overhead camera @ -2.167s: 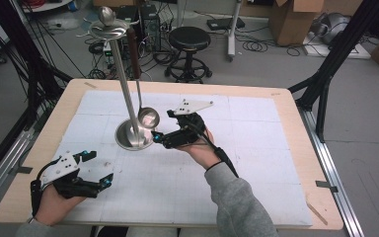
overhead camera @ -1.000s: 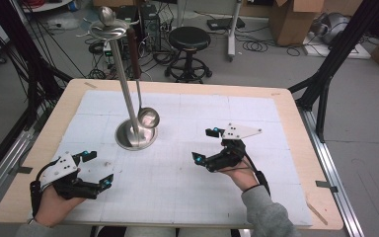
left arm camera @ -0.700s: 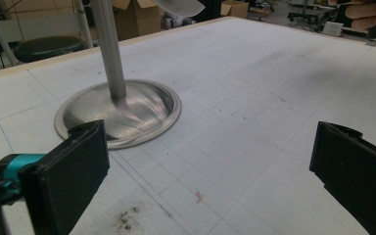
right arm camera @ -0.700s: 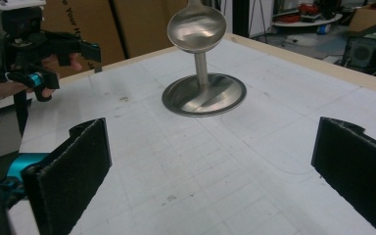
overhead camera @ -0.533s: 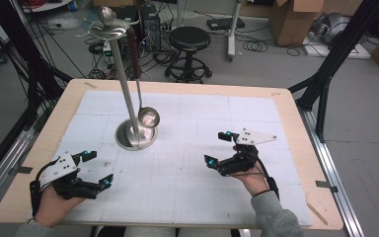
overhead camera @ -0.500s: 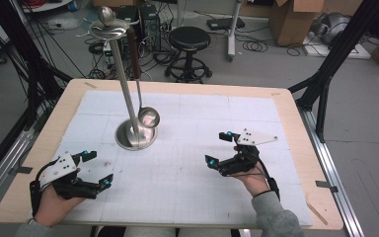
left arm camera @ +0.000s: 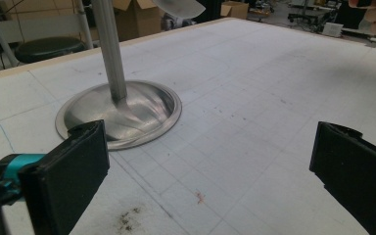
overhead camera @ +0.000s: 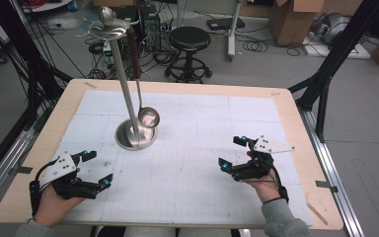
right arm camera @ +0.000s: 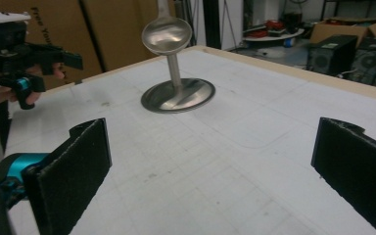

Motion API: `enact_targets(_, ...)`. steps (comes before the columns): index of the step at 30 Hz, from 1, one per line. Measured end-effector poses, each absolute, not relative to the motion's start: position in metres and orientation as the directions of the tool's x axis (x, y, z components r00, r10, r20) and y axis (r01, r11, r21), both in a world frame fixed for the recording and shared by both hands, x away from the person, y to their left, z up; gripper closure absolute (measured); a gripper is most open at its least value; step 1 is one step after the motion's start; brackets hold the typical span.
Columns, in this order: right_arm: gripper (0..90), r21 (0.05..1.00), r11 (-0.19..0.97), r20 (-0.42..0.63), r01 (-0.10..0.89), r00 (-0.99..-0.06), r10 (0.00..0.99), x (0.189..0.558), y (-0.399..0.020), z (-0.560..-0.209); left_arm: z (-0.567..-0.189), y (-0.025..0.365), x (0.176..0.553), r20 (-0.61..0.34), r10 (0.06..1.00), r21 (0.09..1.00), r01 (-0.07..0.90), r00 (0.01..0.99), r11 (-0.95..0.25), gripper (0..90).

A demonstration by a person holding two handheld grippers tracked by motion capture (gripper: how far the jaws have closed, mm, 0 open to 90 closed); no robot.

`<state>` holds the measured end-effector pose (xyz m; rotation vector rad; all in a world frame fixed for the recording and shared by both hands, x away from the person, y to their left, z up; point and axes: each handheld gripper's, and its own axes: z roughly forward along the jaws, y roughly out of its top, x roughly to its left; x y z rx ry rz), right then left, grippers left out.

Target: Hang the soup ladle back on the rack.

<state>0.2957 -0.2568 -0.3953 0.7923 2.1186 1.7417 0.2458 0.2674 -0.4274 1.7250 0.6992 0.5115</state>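
We see even, diffuse indoor light w/ no hard shadows; the white mat [overhead camera: 202, 148] reads bright but not blown out. Soft glare on the steel stand base [left arm camera: 122, 112] and on the ladle bowl [right arm camera: 167, 35]. High view is low-res and a bit soft overall. In both gripper views the near black jaws are blurred, esp. at the frame edges; background boxes go out of focus. Slight wide-angle stretch at the corners. Room beyond the table is dimmer.
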Motion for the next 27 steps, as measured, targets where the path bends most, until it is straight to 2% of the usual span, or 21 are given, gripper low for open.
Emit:
enact_targets(17,0.5,0.974,0.068,0.124,0.217,-0.757,0.642,0.274,-0.299,-0.403,-0.427,0.269,0.246,-0.023,0.686,0.967,0.190,0.727,-0.170,1.7)
enact_targets(27,0.5,0.977,0.048,0.120,0.208,-0.721,0.682,0.265,-0.321,-0.406,-0.426,0.275,0.247,-0.051,0.700,0.974,0.191,0.713,-0.124,1.7)
